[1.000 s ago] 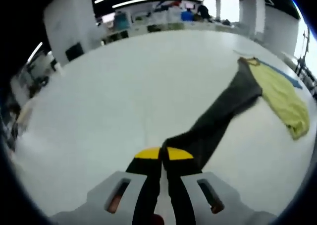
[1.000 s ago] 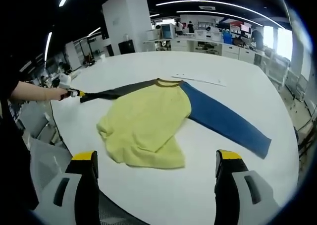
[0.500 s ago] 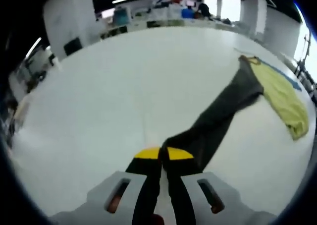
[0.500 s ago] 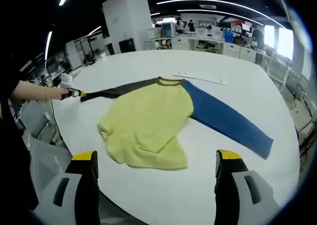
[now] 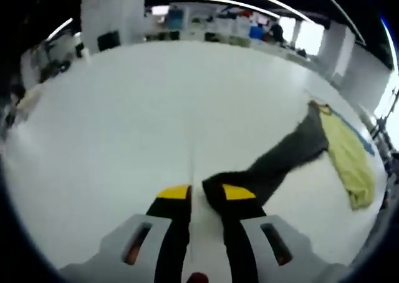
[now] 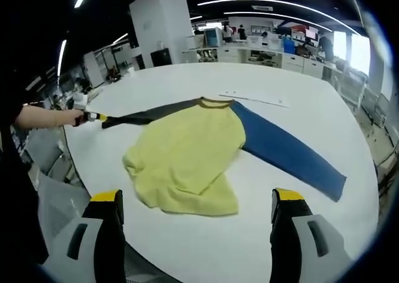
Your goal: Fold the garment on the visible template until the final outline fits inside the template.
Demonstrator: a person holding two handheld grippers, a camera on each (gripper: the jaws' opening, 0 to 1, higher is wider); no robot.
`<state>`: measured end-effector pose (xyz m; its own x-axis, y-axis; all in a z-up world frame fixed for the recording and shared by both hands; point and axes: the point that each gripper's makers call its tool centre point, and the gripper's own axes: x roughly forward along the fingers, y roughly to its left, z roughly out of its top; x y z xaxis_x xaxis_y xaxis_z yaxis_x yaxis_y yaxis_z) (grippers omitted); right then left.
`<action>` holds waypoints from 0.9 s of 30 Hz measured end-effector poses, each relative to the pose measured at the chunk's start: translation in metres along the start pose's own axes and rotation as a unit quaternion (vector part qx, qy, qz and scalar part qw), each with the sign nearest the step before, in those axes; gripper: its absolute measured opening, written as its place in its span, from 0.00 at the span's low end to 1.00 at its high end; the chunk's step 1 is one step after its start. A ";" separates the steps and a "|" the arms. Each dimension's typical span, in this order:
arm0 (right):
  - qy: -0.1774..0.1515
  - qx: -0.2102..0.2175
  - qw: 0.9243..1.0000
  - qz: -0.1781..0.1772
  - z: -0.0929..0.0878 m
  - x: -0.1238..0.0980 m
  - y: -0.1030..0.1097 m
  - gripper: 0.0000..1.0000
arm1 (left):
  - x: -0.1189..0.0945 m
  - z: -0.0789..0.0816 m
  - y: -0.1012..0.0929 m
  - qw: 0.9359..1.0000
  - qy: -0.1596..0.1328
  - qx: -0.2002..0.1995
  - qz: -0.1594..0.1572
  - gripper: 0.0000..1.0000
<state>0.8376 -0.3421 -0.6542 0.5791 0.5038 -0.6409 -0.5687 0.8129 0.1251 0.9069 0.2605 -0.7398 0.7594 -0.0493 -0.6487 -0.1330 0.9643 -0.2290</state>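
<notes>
Left hand-held gripper [image 5: 205, 192]: jaws slightly parted, grey sleeve [image 5: 283, 161] cuff lying against the right jaw's tip; can't tell whether cuff is pinched or loose. In right gripper view the same gripper [image 6: 93, 116] sits at the tabletop's [image 6: 299, 115] left edge, held by a hand [image 6: 73, 117] on a bare forearm stretched out roughly level from the left, grey sleeve [image 6: 153, 114] running taut-ish from it to the shirt.

Right hand-held gripper [image 6: 196, 199]: jaws wide apart, nothing between them, held above the tabletop's near edge, pointing across at the shirt.

Shirt [image 6: 187, 155]: yellow body, lies flat w/ some wrinkles mid-tabletop, hem toward the near edge, collar toward the far edge. Blue sleeve [image 6: 290, 155] stretched straight out toward the right edge. Thin pale strip [image 6: 255, 98] on the tabletop just beyond the collar.

In left gripper view, yellow body [image 5: 349, 161] lies far off toward the tabletop's [image 5: 156, 115] right side, grey sleeve leading back to the jaws.
</notes>
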 end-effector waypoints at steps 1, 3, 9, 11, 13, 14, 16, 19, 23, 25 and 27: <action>0.000 0.001 1.000 0.000 0.000 0.000 0.000 0.98 | -0.001 -0.002 0.002 1.000 -0.005 -0.026 -0.005 0.18; -0.001 0.002 1.000 0.002 0.000 0.001 0.001 0.98 | -0.003 -0.006 0.002 0.999 -0.008 -0.034 -0.013 0.18; -0.003 0.000 1.000 0.004 0.002 0.002 0.002 0.98 | -0.008 -0.022 -0.009 0.999 -0.007 -0.036 -0.025 0.18; -0.003 -0.001 1.000 0.003 0.002 0.002 0.002 0.98 | -0.009 -0.031 -0.015 0.999 -0.003 -0.029 -0.027 0.18; -0.003 0.000 1.000 0.003 0.002 0.000 0.002 0.98 | -0.009 -0.039 -0.018 0.999 0.000 -0.023 -0.027 0.17; -0.003 0.000 1.000 0.002 0.002 0.000 0.002 0.98 | -0.009 -0.042 -0.019 0.999 0.001 -0.021 -0.027 0.16; -0.002 0.000 1.000 0.001 0.001 -0.001 0.001 0.98 | -0.012 -0.051 -0.022 1.000 0.007 -0.019 -0.021 0.15; -0.004 0.001 1.000 -0.001 0.001 -0.004 0.000 0.98 | -0.009 -0.056 -0.017 1.000 0.008 -0.025 -0.017 0.11; -0.003 0.000 1.000 -0.002 0.000 -0.004 0.000 0.98 | -0.008 -0.054 -0.014 1.000 0.006 -0.024 -0.017 0.09; -0.002 0.000 1.000 -0.002 0.000 -0.004 0.000 0.98 | -0.006 -0.053 -0.014 1.000 0.006 -0.021 -0.018 0.08; -0.001 0.000 1.000 -0.002 -0.001 -0.004 0.001 0.98 | -0.008 -0.051 -0.017 1.000 0.005 -0.017 -0.018 0.06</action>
<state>0.8346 -0.3434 -0.6521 0.5825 0.5007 -0.6403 -0.5666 0.8150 0.1218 0.8709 0.2317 -0.7677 0.7575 -0.0874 -0.6469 -0.1265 0.9526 -0.2768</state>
